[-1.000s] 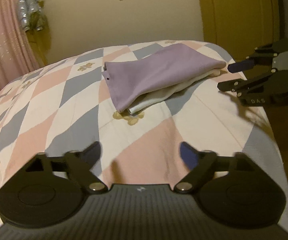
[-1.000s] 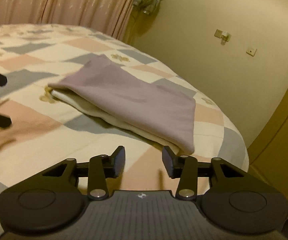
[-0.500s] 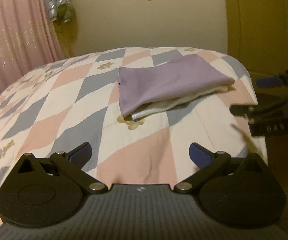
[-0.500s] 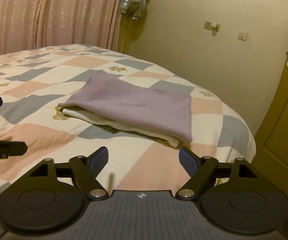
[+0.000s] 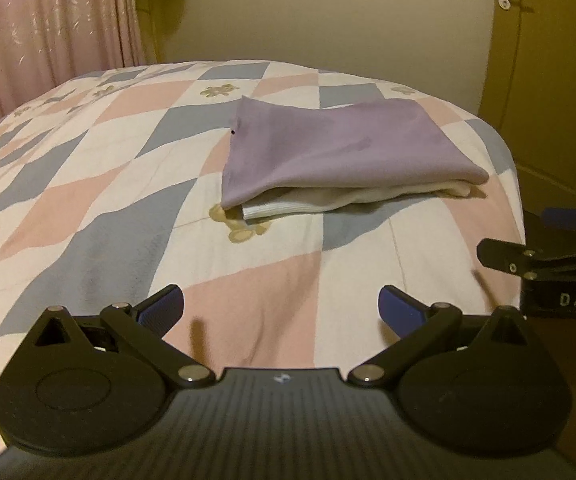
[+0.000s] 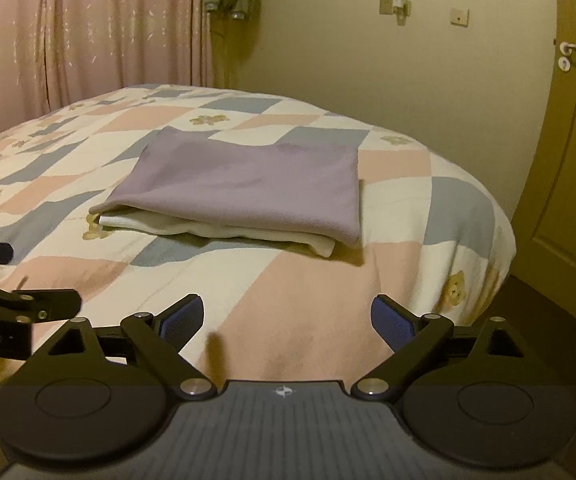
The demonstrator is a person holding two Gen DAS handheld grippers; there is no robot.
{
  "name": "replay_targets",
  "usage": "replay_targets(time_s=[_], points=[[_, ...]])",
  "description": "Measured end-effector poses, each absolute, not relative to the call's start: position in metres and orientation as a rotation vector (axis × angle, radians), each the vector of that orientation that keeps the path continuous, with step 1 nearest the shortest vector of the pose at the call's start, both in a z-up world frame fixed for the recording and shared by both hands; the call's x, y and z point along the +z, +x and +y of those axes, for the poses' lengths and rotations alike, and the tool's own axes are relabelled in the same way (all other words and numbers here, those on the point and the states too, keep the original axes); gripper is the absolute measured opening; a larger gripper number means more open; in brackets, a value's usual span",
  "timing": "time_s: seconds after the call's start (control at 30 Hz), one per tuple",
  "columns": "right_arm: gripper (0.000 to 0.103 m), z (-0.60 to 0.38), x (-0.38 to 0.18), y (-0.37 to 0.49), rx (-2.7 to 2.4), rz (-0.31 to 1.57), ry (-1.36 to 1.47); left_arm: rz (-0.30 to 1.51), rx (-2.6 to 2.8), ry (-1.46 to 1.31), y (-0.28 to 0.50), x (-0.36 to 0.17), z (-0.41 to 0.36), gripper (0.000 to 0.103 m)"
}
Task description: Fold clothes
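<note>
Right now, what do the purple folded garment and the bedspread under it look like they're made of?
Purple garment: soft matte knit, probably cotton jersey; it drapes limply with rounded fold edges and no sheen. Bedspread: matte woven or brushed cotton, apparently lightly padded; printed diamonds, soft wrinkles, faint seam lines.

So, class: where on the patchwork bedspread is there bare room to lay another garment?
Free: the wide stretch left of the folded purple cloth, toward the pink curtain, and the strip between cloth and grippers. Crowded: the door-side edge.
</note>
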State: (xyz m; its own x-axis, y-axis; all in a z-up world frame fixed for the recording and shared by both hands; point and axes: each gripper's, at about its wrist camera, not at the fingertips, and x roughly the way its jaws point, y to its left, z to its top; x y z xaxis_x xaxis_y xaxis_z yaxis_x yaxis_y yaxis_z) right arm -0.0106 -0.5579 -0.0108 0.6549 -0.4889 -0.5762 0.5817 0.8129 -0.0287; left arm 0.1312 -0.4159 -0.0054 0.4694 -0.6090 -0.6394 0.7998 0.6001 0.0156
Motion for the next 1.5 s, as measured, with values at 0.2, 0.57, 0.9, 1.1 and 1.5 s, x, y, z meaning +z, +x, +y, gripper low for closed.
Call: replay_targets(time_s=[0.2, 0.57, 0.9, 1.1, 1.5], points=[[0.096, -0.56, -0.007, -0.011, -0.605, 0.587, 0.196, 0.683, -0.852, 0.311, 0.14, -0.012, -0.421, 0.102], [0.096, -0.563, -0.009, -0.007, -0.603, 0.593, 0.2, 0.727, -0.835, 0.276, 0.148, -0.019, -0.431, 0.102], [0.096, -0.565, -0.007, -0.004, -0.599, 0.59, 0.203, 0.708, -0.794, 0.302, 0.149, -0.017, -0.438, 0.102], [0.096, -0.567, -0.007, -0.003, -0.605, 0.589, 0.21, 0.706, -0.807, 0.292, 0.149, -0.014, -0.442, 0.102], [0.097, -0.572, -0.006, -0.001, -0.606, 0.586, 0.225, 0.715, -0.817, 0.284, 0.153, -0.014, -0.448, 0.102]])
